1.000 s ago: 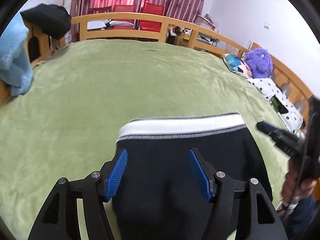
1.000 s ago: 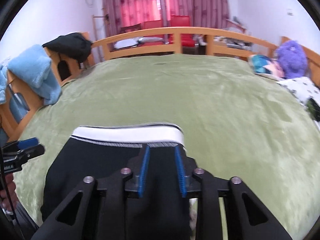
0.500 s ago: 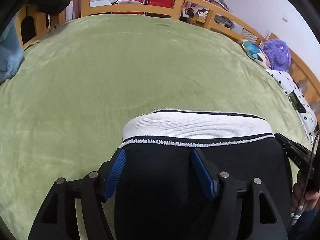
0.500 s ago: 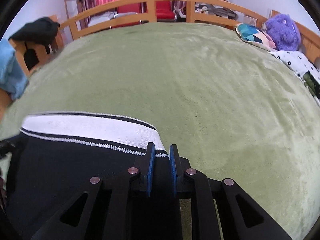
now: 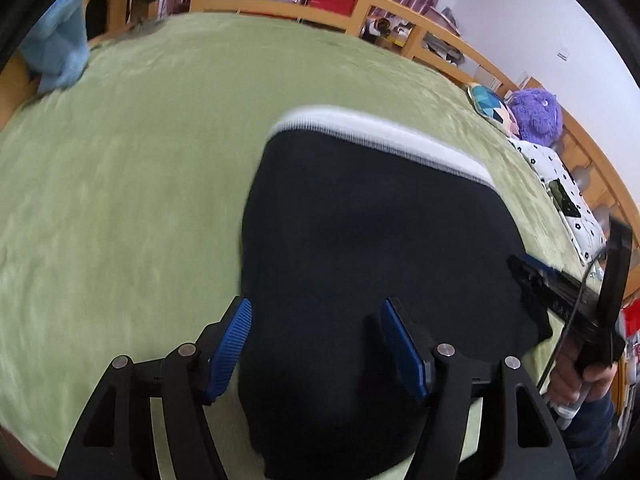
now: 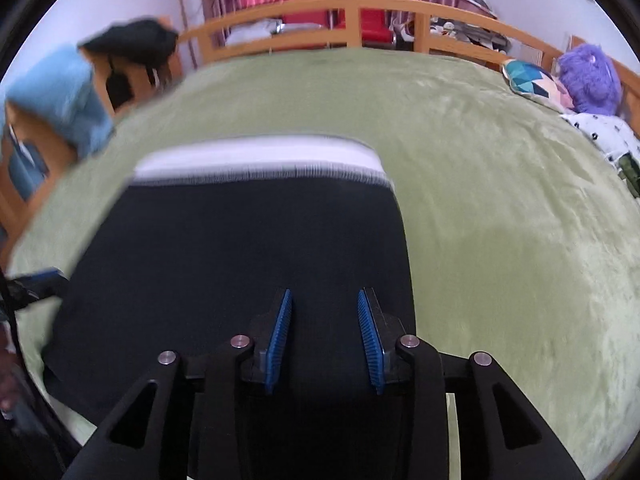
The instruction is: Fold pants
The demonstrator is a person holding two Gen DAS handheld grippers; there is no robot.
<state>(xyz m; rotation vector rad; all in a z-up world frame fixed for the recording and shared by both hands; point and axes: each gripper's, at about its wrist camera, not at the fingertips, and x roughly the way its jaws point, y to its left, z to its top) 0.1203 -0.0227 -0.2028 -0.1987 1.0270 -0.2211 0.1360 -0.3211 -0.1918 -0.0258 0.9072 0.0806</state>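
Both hand-held grippers, left (image 5: 316, 344) and right (image 6: 325, 336), gape above black pants (image 5: 380, 248).

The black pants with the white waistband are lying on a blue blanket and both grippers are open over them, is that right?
Not quite. The blanket under the black pants is green, not blue, as the right wrist view shows. The rest holds: the waistband is white, and the left gripper and right gripper are both open over the pants.
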